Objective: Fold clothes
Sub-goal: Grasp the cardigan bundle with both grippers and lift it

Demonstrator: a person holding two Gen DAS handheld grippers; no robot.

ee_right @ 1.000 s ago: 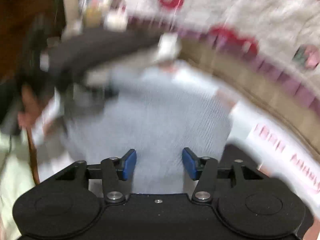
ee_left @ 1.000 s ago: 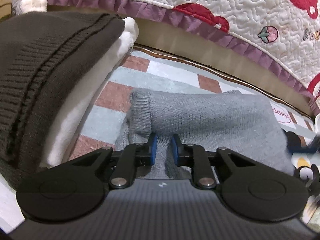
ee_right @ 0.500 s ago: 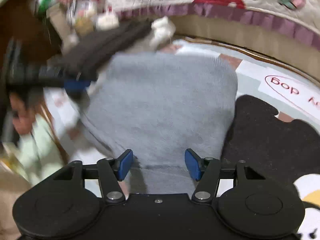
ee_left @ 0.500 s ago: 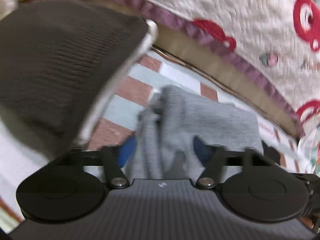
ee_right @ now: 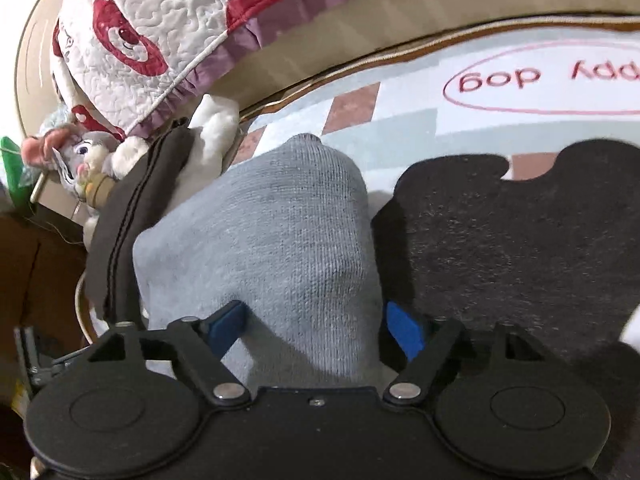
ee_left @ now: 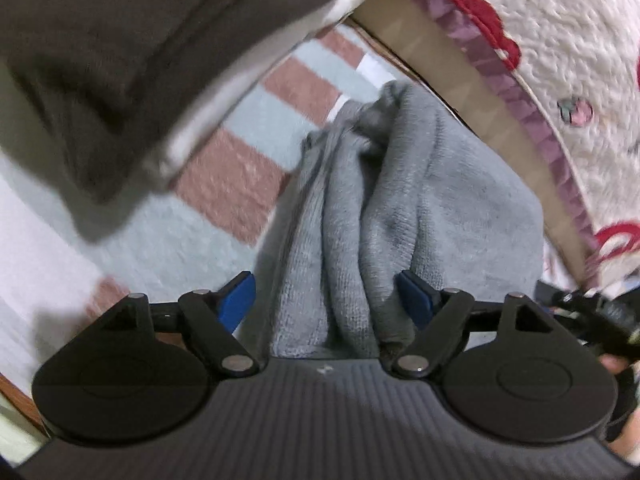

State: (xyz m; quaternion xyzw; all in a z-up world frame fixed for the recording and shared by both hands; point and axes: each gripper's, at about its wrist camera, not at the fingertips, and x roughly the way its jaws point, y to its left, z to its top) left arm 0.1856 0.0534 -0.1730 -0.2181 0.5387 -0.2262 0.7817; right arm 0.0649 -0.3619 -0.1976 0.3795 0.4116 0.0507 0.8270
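A folded grey knit garment (ee_left: 420, 208) lies on the patterned rug (ee_left: 224, 184), its stacked edges bunched toward me. My left gripper (ee_left: 326, 300) straddles those edges. Its jaws are opening, and the left blue pad (ee_left: 236, 300) stands clear of the cloth. In the right wrist view the same grey garment (ee_right: 280, 232) runs between the jaws of my right gripper (ee_right: 316, 326), which are also opening and stand wide. The cloth fills most of that gap, with no sign of the pads pinching it.
A dark brown knit garment (ee_left: 120, 52) on a white piece (ee_left: 224, 96) lies close on the left. A quilted bedcover with red prints (ee_left: 560, 32) hangs along the far side. Plush toys (ee_right: 92, 152) sit by the bed. A black patch of the rug (ee_right: 512, 240) lies to the right.
The left gripper, shut on a grey fold a second ago, has let it go and opened wide. The right gripper's jaws widened as it rolled and sank closer to the garment.
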